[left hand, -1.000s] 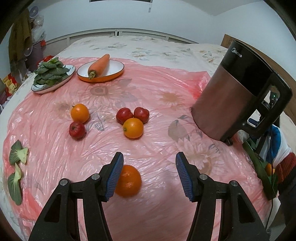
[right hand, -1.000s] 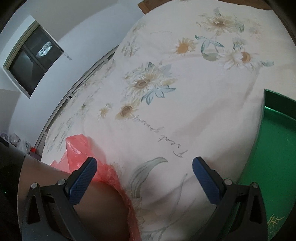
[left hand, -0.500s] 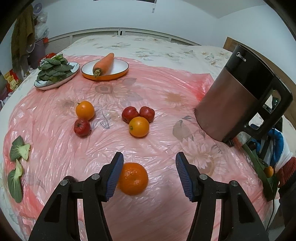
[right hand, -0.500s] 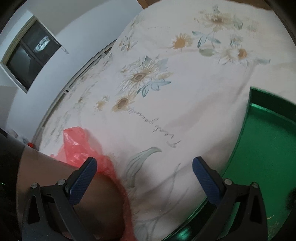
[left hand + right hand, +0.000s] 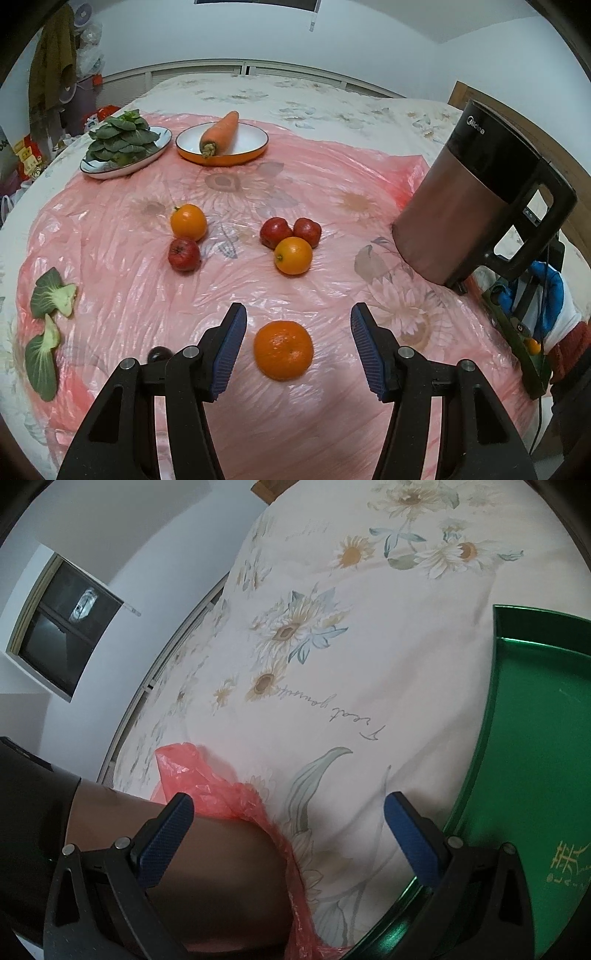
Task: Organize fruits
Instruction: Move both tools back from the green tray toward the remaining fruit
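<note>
While half-open, left claw (image 5: 295, 343) straddles orange (image 5: 283, 350), untouched.

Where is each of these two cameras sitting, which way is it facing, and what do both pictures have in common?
Left wrist: rides the left gripper, looking down across the pink plastic sheet at an orange between its open pads; a gloved hand shows at right.
Right wrist: rides the right gripper, looking over the floral bedspread and green tray; only its own open fingers show.
Shared: the brown kettle, the plastic sheet, the bedspread.
</note>
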Demonstrator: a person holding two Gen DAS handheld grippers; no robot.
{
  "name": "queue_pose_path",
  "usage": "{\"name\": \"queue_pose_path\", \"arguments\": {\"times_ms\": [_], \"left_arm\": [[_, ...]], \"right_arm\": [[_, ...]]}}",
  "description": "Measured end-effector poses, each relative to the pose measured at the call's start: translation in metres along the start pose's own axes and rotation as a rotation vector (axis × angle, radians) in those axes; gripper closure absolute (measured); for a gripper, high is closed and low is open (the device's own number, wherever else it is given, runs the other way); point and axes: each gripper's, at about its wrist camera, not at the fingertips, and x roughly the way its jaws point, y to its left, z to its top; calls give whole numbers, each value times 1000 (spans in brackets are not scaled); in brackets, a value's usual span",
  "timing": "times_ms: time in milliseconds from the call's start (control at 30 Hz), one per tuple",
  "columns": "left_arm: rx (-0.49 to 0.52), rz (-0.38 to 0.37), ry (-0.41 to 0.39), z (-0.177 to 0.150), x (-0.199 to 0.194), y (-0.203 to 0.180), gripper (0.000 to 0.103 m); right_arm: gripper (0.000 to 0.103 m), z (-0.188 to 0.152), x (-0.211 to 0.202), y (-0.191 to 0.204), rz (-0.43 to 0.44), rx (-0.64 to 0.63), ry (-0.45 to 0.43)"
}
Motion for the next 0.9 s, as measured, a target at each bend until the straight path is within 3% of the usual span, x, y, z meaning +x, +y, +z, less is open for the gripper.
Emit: {"name": "queue_pose_path", "arguments": {"times_ms": [400, 700, 900], "left_arm": [[2, 19, -23, 2, -13, 8, 50], [11, 41, -50, 0, -30, 12, 50], [13, 80, -67, -6, -45, 23, 50]], "right_arm": [[0, -10, -30, 0, 33, -30, -27], [0, -28, -92, -17, 46, -64, -69], [0, -45, -138, -17, 18, -170, -78]]}}
